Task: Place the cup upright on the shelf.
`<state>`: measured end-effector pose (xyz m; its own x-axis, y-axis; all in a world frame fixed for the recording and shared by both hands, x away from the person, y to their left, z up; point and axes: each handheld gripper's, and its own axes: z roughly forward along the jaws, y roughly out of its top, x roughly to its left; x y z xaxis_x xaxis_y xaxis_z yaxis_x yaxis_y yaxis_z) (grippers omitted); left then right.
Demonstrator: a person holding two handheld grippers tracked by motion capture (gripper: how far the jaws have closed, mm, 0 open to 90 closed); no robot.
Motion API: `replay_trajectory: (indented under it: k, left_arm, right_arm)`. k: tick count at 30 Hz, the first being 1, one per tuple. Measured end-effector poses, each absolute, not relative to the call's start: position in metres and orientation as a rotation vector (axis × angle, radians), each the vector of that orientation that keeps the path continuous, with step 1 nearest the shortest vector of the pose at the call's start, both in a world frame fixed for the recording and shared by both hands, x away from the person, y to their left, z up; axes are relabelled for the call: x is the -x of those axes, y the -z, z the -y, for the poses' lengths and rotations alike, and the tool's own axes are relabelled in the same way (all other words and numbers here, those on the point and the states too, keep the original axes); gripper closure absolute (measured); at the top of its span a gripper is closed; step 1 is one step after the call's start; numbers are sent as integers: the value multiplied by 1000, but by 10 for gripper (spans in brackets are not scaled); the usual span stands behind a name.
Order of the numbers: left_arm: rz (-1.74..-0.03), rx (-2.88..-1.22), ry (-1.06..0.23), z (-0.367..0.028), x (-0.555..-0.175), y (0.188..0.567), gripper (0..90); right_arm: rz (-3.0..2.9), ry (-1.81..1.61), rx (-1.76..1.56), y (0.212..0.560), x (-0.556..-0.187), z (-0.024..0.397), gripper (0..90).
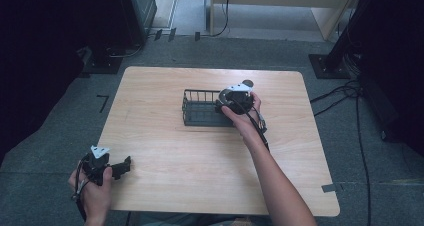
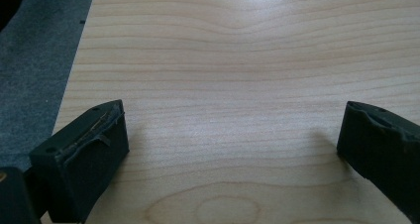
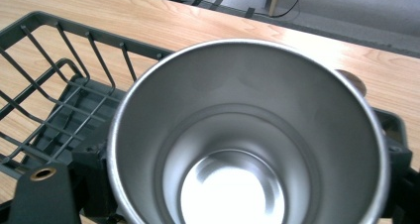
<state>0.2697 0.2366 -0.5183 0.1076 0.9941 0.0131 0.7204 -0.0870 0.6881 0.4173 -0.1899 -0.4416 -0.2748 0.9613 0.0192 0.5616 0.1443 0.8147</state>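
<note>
Right gripper view looks straight down into a steel cup (image 3: 246, 135), shiny, bare inside, mouth facing the camera; the right gripper (image 1: 235, 100) grips its sides, holding it over the near right end of a dark wire basket (image 1: 200, 108); high view shows the pale wooden table (image 1: 175, 156) on grey carpet (image 1: 45, 151), with cables (image 1: 350, 93) at right; the left gripper (image 2: 233, 149) rests released at the table's near left corner; the cup's outside is hidden

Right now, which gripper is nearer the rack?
Right. The right gripper is at the rack's right end, holding a steel cup over it. The left gripper rests open at the table's near-left corner, well away.
</note>
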Motion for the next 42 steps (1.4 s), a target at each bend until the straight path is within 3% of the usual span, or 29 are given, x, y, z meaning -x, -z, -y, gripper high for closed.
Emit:
replay_trajectory:
  k: [6, 12, 42]
  left_arm:
    - [-1666, -1866, -678, -237, -270, 518, 0]
    - [-1666, -1866, -678, -237, -270, 518, 0]
    - [-1666, -1866, -678, -237, -270, 518, 0]
  right_arm:
    - [-1904, -1006, -1454, 438, -415, 192, 119]
    - [-1932, -1028, -1453, 437, -414, 193, 36]
    - [-1862, -1102, -1411, 404, -378, 225, 13]
